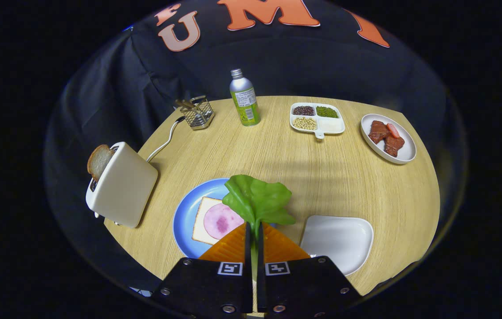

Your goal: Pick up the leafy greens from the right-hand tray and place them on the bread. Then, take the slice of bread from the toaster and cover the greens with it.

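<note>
The gripper [254, 230] pinches the leafy greens [257, 201] by the stem, both fingers pressed on it. The leaf hangs over the blue plate's [184, 217] edge, just beside the bread [202, 221]. Released here, it could miss the bread.

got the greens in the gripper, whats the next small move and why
Probably ease left and lower: the hand-held gripper is shut on the leafy greens, which hang over the blue plate's right edge, with the ham-topped bread just left of the fingers.
</note>
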`<state>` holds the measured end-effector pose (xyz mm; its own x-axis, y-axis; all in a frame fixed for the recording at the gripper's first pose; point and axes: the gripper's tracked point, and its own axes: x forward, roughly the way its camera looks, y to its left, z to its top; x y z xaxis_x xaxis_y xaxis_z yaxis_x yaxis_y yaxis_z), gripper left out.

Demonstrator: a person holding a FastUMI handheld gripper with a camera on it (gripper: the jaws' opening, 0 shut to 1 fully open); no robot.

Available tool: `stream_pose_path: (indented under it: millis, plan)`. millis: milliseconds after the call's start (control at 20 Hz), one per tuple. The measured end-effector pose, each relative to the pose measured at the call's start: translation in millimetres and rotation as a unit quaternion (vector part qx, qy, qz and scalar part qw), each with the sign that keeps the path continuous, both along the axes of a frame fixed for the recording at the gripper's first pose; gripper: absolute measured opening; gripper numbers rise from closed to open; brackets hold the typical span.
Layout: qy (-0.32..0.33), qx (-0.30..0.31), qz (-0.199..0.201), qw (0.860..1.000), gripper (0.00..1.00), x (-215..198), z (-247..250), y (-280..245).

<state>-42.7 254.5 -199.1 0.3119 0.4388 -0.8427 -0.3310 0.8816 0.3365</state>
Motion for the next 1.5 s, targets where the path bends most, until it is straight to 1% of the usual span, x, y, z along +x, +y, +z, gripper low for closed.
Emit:
stream_pose_path:
  millis: [250, 450, 750, 900, 1000, 1050, 1100, 1150, 1200, 1250, 1350, 1500]
  plan:
    - [0.015, 0.009, 0.017, 1.000, 0.04, -8.0, -10.3, 32.1]
    - [0.027, 0.010, 0.019, 0.999, 0.04, -9.5, -22.3, 54.1]
    - [0.032, -0.003, 0.018, 0.999, 0.04, -6.4, -37.0, 64.7]
    - [0.048, 0.008, 0.016, 0.999, 0.05, -11.6, -40.8, 72.7]
    - [0.045, 0.015, 0.014, 0.999, 0.06, -9.5, -37.4, 77.7]
    - [0.045, 0.018, 0.016, 0.999, 0.08, -12.2, -36.2, 80.8]
    - [0.048, 0.018, 0.019, 0.998, 0.16, -14.3, -36.5, 82.9]
    - [0.048, 0.015, 0.021, 0.999, 0.20, -15.7, -37.2, 83.5]
    - [0.042, 0.010, 0.023, 0.999, 0.26, -15.0, -37.8, 84.0]
    - [0.037, 0.005, 0.023, 0.999, 0.28, -13.1, -37.7, 83.1]
    - [0.028, -0.002, 0.019, 0.999, 0.36, -11.2, -36.2, 83.6]
    - [0.015, -0.009, 0.022, 1.000, 0.50, -10.3, -28.1, 85.8]
